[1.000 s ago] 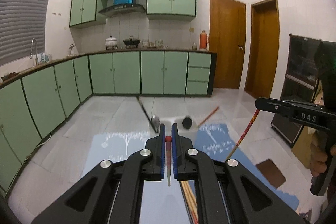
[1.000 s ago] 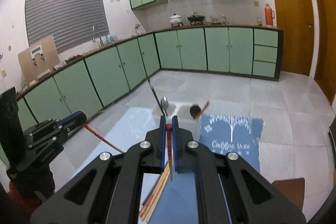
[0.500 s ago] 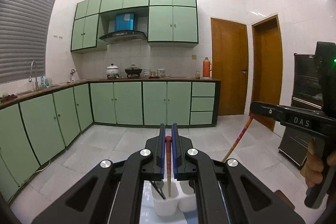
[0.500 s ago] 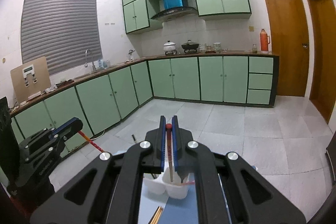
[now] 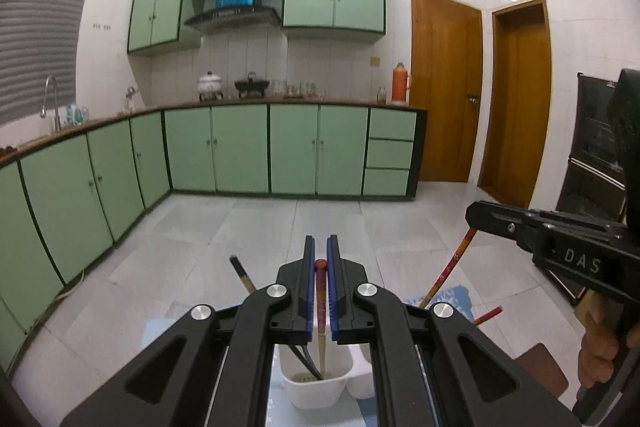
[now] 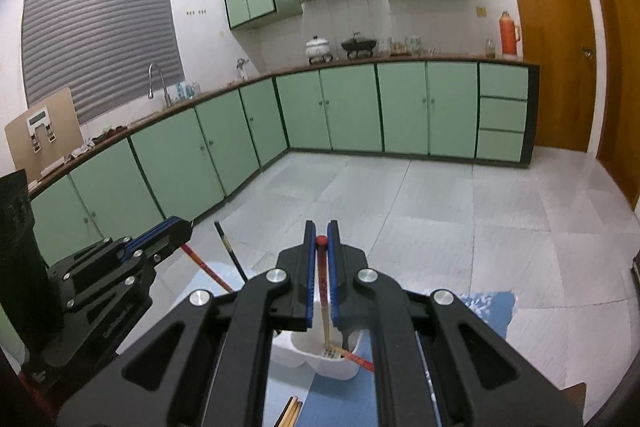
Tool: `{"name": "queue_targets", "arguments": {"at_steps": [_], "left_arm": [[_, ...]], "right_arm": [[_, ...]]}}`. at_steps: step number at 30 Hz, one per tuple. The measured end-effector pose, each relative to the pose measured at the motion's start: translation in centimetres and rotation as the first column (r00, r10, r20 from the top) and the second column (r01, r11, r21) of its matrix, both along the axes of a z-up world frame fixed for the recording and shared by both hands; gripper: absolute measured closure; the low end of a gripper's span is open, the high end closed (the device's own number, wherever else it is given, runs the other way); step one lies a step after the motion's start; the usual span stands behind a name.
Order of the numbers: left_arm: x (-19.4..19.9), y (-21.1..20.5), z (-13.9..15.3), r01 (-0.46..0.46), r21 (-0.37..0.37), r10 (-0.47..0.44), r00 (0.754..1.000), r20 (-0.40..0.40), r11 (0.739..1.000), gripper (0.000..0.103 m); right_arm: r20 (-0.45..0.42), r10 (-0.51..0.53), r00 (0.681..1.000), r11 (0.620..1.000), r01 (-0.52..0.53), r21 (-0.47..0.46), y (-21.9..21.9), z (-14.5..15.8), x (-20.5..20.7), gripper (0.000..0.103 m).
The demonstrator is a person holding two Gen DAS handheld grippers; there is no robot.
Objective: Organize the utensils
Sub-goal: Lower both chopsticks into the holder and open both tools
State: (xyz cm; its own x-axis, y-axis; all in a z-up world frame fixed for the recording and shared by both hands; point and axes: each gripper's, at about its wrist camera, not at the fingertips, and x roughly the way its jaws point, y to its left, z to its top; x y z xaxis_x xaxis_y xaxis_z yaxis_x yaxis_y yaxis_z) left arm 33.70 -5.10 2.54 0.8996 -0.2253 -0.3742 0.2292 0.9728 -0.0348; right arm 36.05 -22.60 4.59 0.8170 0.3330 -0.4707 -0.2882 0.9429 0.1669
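My left gripper [image 5: 320, 255] is shut on a red-topped chopstick [image 5: 320, 297] held upright, its tip down in the left compartment of a white utensil holder [image 5: 316, 387]. A dark-handled utensil [image 5: 242, 273] leans in that compartment too. My right gripper [image 6: 321, 233] is shut on another red-topped chopstick [image 6: 324, 303], its tip in the right compartment of the holder [image 6: 334, 365], beside a red-handled utensil [image 6: 358, 359]. The right gripper also shows in the left wrist view [image 5: 476, 215], the left gripper in the right wrist view [image 6: 182, 229].
The holder stands on a blue placemat [image 6: 486, 307] on a glossy table. Loose wooden chopsticks [image 6: 291, 411] lie near the front edge. Green kitchen cabinets [image 5: 292, 147] and two wooden doors [image 5: 444, 95] lie beyond.
Both grippers have tilted up from looking down at the table, then lowered their chopsticks so the tips now stand inside the white holder.
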Motion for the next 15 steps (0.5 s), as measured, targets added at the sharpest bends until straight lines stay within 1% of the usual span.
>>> {"name": "queue_targets", "arguments": {"at_steps": [4,6,8,9,10,11,13,15], "left_arm": [[0.1,0.6,-0.3,0.0,-0.002,0.0,1.0,-0.019,1.0,0.095],[-0.2,1.0,-0.1,-0.006,-0.003,0.006,1.0,-0.015,1.0,0.091],[-0.7,1.2,0.3,-0.007,-0.008,0.007,1.0,-0.006,1.0,0.083],[-1.0,1.3,0.6,-0.008,-0.009,0.008,1.0,0.0,1.0,0.08],[-1.5,1.4,0.8,-0.009,-0.01,0.009,1.0,0.009,1.0,0.073],[-2.2,1.5,1.2,-0.012,-0.011,0.012,1.0,0.022,1.0,0.064],[-3.4,1.8,1.8,-0.015,-0.014,0.016,0.999,0.04,1.0,0.053],[-5.2,2.2,2.2,-0.012,-0.026,0.013,0.998,0.057,1.0,0.048]], "right_arm": [[-0.004,-0.008,1.0,1.0,0.008,0.003,-0.1,-0.3,-0.6,0.092],[0.001,-0.016,1.0,1.0,0.016,0.012,-0.5,-0.1,-0.9,0.092],[0.014,-0.029,0.999,0.999,0.029,0.02,-0.8,0.4,-1.5,0.088],[0.026,-0.04,0.999,0.999,0.039,0.024,-1.1,0.7,-2.0,0.08],[0.042,-0.051,0.998,0.998,0.05,0.027,-1.4,1.0,-2.6,0.07],[0.054,-0.058,0.997,0.998,0.057,0.029,-1.7,1.2,-3.0,0.066],[0.083,-0.072,0.994,0.997,0.07,0.031,-2.3,1.6,-4.2,0.058],[0.111,-0.097,0.989,0.995,0.093,0.04,-3.1,1.8,-6.1,0.049]]}}
